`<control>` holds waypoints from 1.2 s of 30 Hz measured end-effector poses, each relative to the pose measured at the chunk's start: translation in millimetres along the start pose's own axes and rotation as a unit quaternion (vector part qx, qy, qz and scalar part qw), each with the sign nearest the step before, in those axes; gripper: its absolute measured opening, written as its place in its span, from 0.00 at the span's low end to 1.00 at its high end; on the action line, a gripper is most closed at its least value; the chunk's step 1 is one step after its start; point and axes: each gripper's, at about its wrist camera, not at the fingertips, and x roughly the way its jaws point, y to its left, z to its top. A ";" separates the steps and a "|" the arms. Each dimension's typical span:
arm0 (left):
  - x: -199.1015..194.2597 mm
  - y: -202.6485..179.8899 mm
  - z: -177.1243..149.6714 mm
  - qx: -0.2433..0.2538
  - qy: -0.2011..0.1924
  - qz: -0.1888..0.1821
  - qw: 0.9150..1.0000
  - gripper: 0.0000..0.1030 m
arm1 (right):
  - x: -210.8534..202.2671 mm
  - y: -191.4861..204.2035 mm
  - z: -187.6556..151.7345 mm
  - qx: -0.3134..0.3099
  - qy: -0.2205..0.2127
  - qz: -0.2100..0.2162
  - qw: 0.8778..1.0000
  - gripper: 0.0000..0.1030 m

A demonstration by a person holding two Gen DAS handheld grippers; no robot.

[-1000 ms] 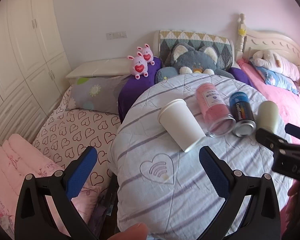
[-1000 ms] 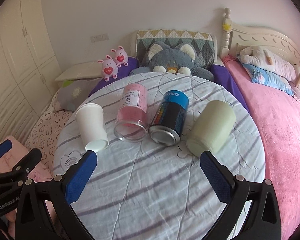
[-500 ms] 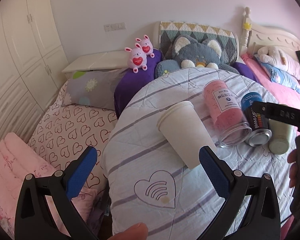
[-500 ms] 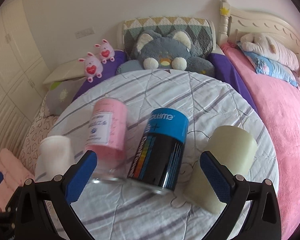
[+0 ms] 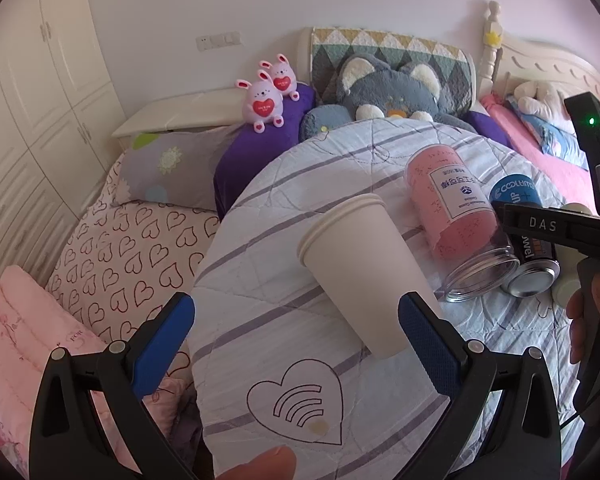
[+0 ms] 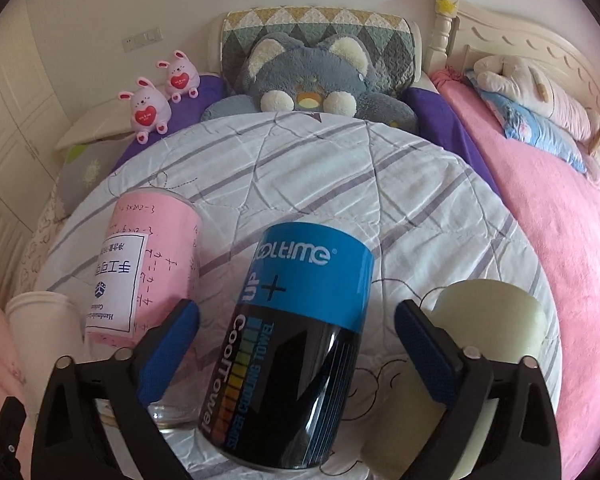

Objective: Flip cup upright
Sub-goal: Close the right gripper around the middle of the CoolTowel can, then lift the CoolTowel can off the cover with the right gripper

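Four containers lie on their sides on a round table with a striped quilt (image 5: 284, 240). A white paper cup (image 5: 360, 272) lies just ahead of my open left gripper (image 5: 296, 336), its base near the right finger. A pink-filled glass jar (image 6: 140, 276), a black and blue can (image 6: 288, 360) and a pale green cup (image 6: 460, 364) lie in a row. My open right gripper (image 6: 296, 344) straddles the can, its fingers on either side without touching. The paper cup also shows at the left edge of the right wrist view (image 6: 44, 336).
A grey plush cat (image 6: 312, 76) and two pink bunnies (image 5: 266, 98) sit behind the table. A pink bed (image 6: 548, 240) lies to the right, and heart-print bedding (image 5: 128, 256) to the left. White wardrobes (image 5: 28, 100) stand at far left.
Both grippers have moved forward. The left came closer to the paper cup. The right came down over the black and blue can, which now lies between its fingers.
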 end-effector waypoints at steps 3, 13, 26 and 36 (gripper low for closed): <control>0.8 0.3 -1.1 -0.001 0.001 -0.001 1.000 1.00 | -2.8 2.3 1.9 -0.004 -0.004 0.009 1.000 0.85; 1.2 0.1 -1.8 -0.002 0.004 -0.004 1.000 1.00 | -0.4 5.4 3.2 -0.023 0.001 -0.003 1.000 0.72; -1.9 -0.2 -4.0 -0.003 0.005 -0.011 1.000 1.00 | 12.0 9.4 7.4 -0.058 0.021 0.000 0.998 0.72; -3.5 -1.1 -2.8 -0.005 0.003 -0.013 1.000 1.00 | 12.4 10.0 4.2 -0.072 0.032 -0.002 0.997 0.73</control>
